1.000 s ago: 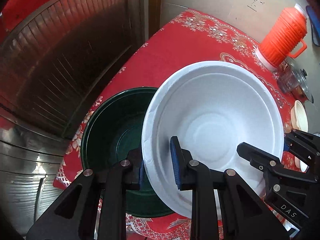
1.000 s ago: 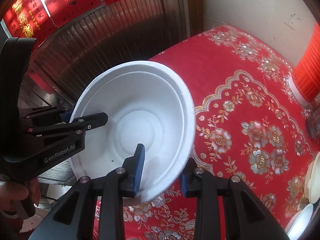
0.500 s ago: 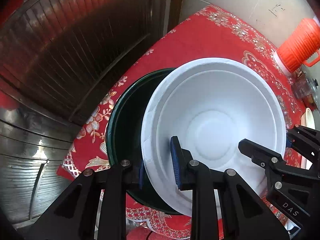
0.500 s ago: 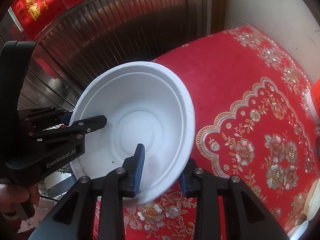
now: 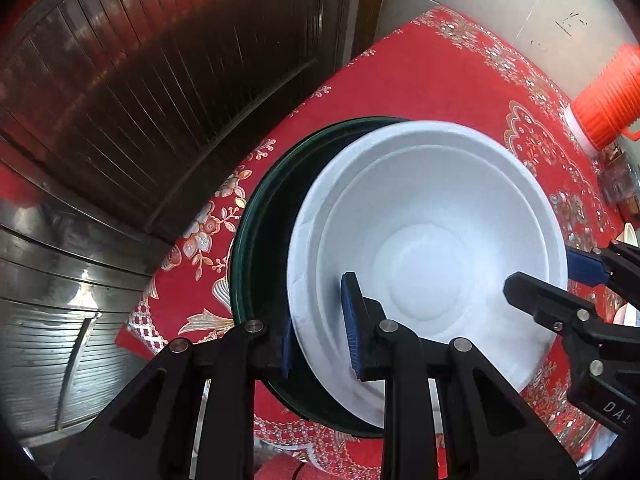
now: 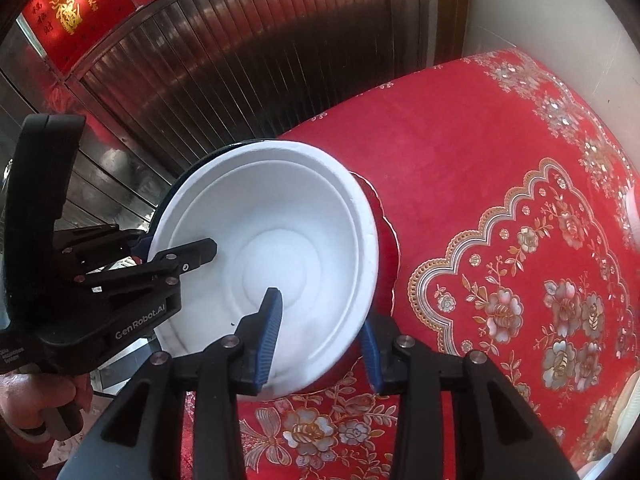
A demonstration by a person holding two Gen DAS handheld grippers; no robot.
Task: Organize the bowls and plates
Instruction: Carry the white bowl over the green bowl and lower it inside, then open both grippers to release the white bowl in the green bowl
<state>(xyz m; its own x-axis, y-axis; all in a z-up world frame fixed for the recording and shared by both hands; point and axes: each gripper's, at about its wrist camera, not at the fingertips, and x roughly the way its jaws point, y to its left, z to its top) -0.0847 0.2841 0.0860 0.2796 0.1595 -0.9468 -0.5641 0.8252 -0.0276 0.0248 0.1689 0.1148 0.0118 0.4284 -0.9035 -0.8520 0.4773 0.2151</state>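
The white foam bowl (image 5: pixel 432 240) is clamped at its rim by the left gripper (image 5: pixel 320 324). The right gripper (image 6: pixel 320 332), its jaws just opened wider, straddles the opposite rim, pads apart from it. The dark green basin (image 5: pixel 260 240) beneath is shown clearly only by the left view.

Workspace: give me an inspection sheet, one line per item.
Surface: red floral tablecloth.
Job's things: white bowl tilted over the dark green bowl; more white dishes at the right edge.
Clutter: orange flask; blurred glassware.
Grippers: left tool shut on the white bowl's rim; right tool has just been opening, rim between its jaws.
Cables: nothing seen.
Surroundings: slatted metal door, white wall, red banners.
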